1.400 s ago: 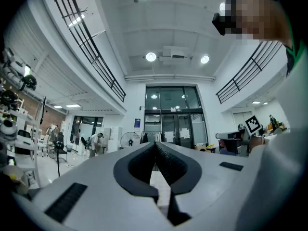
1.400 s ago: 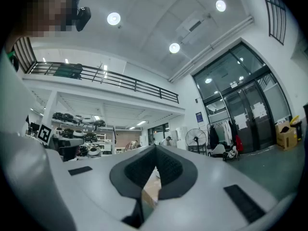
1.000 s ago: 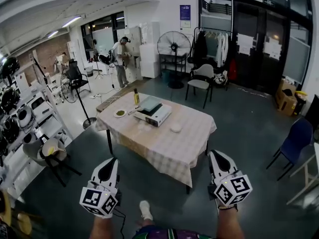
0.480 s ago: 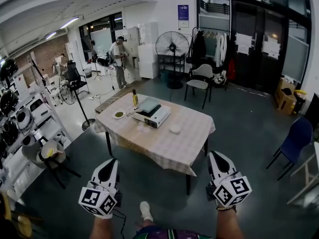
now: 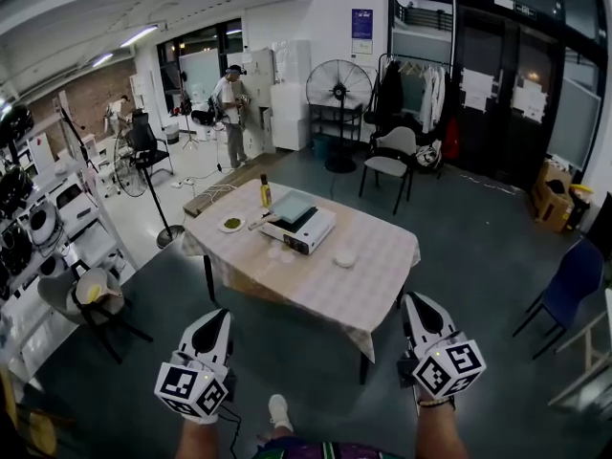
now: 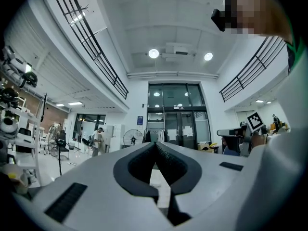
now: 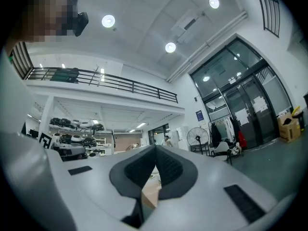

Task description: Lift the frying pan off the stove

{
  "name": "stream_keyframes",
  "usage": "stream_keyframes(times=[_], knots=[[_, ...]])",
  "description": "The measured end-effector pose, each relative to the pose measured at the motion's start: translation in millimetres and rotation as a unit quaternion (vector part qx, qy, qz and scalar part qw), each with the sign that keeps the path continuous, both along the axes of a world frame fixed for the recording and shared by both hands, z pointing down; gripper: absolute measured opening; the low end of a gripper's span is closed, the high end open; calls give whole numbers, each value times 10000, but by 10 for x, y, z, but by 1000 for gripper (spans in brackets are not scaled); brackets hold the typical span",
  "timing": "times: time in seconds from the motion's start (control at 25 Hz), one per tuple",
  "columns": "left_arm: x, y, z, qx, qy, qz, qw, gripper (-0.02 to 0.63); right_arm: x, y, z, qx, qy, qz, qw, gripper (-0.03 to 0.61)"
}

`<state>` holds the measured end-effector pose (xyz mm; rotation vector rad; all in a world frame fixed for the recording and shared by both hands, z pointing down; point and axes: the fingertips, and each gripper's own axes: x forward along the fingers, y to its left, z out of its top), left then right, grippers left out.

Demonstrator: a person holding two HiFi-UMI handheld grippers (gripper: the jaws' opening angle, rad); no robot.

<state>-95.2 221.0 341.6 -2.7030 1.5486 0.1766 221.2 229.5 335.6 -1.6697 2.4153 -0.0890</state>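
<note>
**Both grippers clenched on nothing, pan far off on the stove**

From the head view I have the left gripper (image 5: 219, 313) and the right gripper (image 5: 412, 298) held low in front of me, well short of the table (image 5: 325, 290). Each gripper view shows its jaws pressed together at the tips with nothing between them.

The frying pan (image 5: 291, 206) sits on the white stove (image 5: 310, 233) at the far end of the table. It is so small from here that I read it only as a flat grey-green shape, and I cannot pick out its handle with any certainty. A bottle (image 5: 265, 191) and a plate (image 5: 231, 224) stand beside the stove, and a small white bowl (image 5: 345, 258) lies nearer to me. In both gripper views the gripper's own body blocks nearly all of the table.
</note>
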Motion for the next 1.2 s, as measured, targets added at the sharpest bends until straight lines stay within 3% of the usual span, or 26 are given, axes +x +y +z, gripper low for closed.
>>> stream_keyframes(times=[0.28, 0.92, 1.2], knots=[[-322, -797, -109, -7, -41, -47, 10000, 23, -290, -843, -213, 44, 159, -86, 9998, 6], [-1433, -3182, -184, -95, -189, 164, 9996, 23, -1482, -3262, -389, -31, 340, 2, 9994, 6], [-1449, -3966, 85, -392, -6, 351, 9986, 25, -1626, -3893, -103, -322, 438, -10, 9985, 6]])
